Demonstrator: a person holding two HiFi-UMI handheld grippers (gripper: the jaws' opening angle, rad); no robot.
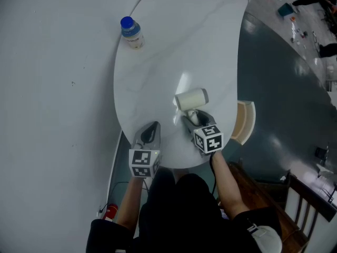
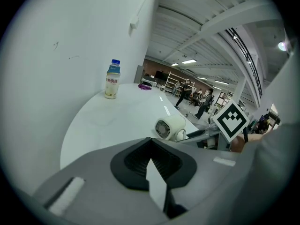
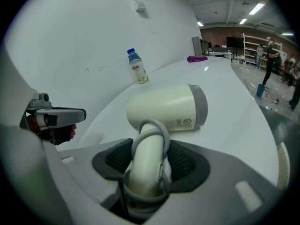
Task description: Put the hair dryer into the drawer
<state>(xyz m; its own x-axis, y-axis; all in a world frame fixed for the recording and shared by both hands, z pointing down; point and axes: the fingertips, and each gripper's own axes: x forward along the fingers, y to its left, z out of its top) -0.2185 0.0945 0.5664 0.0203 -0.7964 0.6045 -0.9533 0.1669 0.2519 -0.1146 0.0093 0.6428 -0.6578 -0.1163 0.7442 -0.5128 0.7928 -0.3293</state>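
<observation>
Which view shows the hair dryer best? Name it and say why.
The right gripper view: the hair dryer lies close and large, its handle between the jaws of the right gripper. The head view shows it small from above; the left gripper view shows mainly its grille end.

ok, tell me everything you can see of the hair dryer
The hair dryer is cream, smooth plastic by the look, with a short barrel, a grey band at one end and a round grille at the other. Small print marks its side. It lies on its side on the white table, near the person's edge. Its handle, with a grey loop along it, sits between the right gripper's open jaws; the pads seem not to press it.
</observation>
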